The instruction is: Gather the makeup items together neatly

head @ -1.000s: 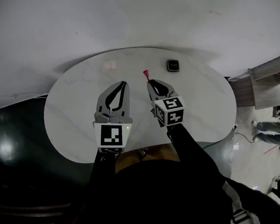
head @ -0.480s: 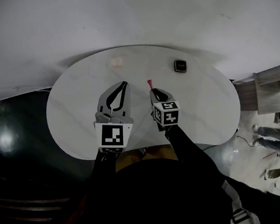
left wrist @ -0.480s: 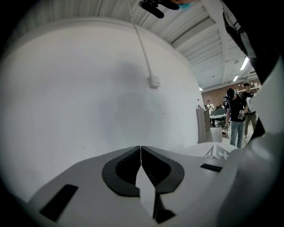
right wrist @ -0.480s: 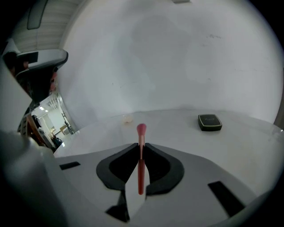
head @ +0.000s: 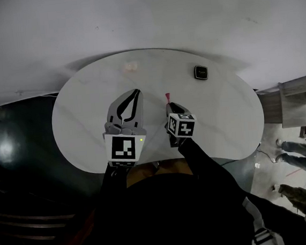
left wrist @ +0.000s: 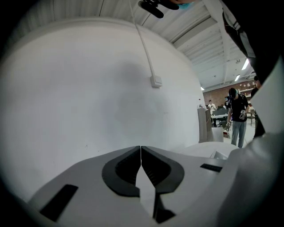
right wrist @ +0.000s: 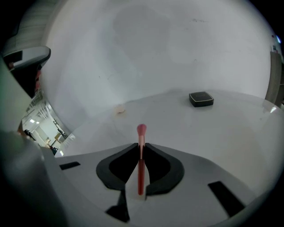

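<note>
The right gripper (right wrist: 141, 144) is clamped narrowly on a brush (right wrist: 141, 165), whose pink head sticks out past the jaws, above the middle of the table (head: 226, 125). The left gripper (left wrist: 140, 148) hovers just beside it, jaws shut together with nothing between them. A black compact (head: 201, 72) lies near the far right edge. A small pinkish item (head: 131, 66), too blurred to identify, sits near the far edge.

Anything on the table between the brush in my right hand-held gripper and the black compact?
Nothing visible. The right hand-held gripper is shut on the red brush; only bare table lies between it and the black compact. A small pinkish item sits off to the left of that path.
</note>
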Action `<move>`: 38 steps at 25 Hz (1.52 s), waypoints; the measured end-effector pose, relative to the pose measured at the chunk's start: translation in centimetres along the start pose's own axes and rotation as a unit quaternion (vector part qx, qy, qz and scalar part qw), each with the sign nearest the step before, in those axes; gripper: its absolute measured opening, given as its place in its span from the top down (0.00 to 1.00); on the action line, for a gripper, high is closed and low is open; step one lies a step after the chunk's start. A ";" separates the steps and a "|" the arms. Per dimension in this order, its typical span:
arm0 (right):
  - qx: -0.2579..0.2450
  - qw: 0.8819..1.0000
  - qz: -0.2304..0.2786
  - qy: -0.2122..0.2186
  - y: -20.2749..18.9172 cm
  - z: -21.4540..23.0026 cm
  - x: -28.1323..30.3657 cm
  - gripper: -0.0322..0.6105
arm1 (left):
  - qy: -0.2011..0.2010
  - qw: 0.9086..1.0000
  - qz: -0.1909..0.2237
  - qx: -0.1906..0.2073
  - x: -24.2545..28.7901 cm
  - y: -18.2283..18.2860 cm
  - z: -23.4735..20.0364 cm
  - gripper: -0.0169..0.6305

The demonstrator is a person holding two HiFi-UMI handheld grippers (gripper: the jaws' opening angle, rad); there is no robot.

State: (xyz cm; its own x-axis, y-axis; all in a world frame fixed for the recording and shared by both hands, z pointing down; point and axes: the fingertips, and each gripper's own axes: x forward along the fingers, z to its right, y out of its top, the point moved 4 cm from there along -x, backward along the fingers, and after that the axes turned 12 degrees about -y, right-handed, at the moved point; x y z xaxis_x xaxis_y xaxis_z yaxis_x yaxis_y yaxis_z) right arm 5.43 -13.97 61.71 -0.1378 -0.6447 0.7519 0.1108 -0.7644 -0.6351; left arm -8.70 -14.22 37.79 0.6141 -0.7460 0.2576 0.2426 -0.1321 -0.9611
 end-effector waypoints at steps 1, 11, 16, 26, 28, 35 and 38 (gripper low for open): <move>0.002 1.000 -0.002 -0.003 -0.1 0.0 0.1 0.85 | 0.000 1.000 0.000 -0.001 0.0 0.0 0.0 0.94; -0.013 1.000 -0.017 -0.018 -0.8 -0.4 0.4 0.82 | -0.002 1.000 0.000 0.000 -0.4 -0.3 0.0 0.95; -0.021 1.000 -0.011 -0.013 -0.6 -0.7 0.1 0.79 | -0.003 1.000 0.002 0.000 -0.5 -0.1 0.1 0.94; -0.074 0.996 0.044 -0.012 2.0 -0.9 -1.4 0.79 | -0.006 1.000 0.010 -0.002 -0.4 0.3 0.3 0.95; -0.097 0.993 0.070 -0.009 3.3 -1.4 -2.2 0.79 | -0.006 1.000 0.012 -0.001 -0.4 0.4 0.4 0.94; -0.161 0.971 0.175 0.007 9.0 -3.1 -6.3 0.79 | 0.003 1.000 0.015 -0.001 -0.4 0.8 0.4 0.94; -0.186 0.954 0.234 0.015 12.4 -3.9 -9.0 0.79 | 0.006 1.000 0.024 0.007 -0.2 1.7 0.5 0.94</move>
State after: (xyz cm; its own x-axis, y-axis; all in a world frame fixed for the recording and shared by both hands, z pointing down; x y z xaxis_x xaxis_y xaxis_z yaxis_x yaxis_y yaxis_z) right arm 4.17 -17.57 46.39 -0.1878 -0.9106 0.3680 -0.1885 -0.3343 -0.9234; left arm -8.03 -13.99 36.18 0.6166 -0.7586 0.2106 0.2234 -0.0878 -0.9708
